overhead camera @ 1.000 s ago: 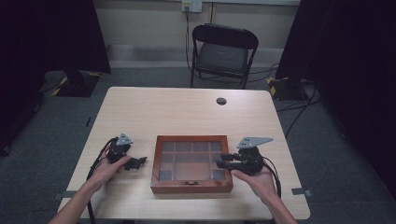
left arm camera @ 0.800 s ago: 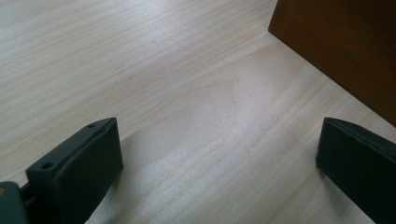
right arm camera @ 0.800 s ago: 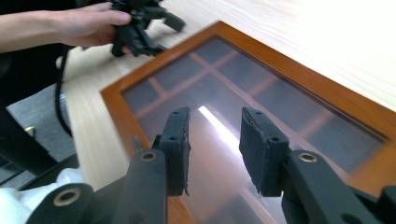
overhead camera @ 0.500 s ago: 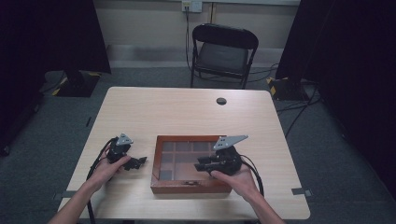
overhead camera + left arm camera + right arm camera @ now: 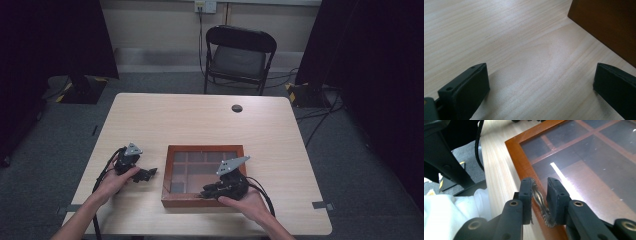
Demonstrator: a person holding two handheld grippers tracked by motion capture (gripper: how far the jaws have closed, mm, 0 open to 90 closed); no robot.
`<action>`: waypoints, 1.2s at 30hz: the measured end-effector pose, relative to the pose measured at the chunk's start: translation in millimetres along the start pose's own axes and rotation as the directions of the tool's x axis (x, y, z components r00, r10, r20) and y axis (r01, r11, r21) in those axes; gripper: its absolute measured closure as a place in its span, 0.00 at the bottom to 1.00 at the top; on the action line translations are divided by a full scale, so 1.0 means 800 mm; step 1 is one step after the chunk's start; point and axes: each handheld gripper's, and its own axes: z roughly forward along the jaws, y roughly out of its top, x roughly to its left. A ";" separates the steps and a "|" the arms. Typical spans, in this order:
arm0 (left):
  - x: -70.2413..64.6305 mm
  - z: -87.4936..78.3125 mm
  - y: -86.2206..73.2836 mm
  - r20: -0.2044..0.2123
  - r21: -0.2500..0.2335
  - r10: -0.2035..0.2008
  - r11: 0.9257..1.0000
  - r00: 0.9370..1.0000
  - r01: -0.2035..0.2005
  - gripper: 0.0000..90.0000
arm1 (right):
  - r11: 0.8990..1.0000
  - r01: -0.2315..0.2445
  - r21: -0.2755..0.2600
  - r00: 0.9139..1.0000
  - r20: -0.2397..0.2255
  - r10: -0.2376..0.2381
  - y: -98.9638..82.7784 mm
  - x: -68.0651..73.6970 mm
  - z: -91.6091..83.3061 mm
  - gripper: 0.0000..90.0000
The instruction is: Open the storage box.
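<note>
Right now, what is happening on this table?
A person sits at a table with a gripper in each hand. The right gripper is over the near edge of a wooden box with a glass lid, and its jaws are nearly closed around a small metal clasp on the front rim. The left gripper rests open on the table beside the box, holding nothing.

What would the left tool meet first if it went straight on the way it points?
Probably the wooden box: the open left tool points across bare table toward its side, though depth is unclear.
</note>
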 end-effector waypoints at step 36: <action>0.001 0.001 0.000 0.005 -0.005 0.007 1.000 1.000 -0.007 0.00 | 0.999 0.024 0.031 1.000 -0.004 -0.024 -0.001 -0.001 0.008 0.90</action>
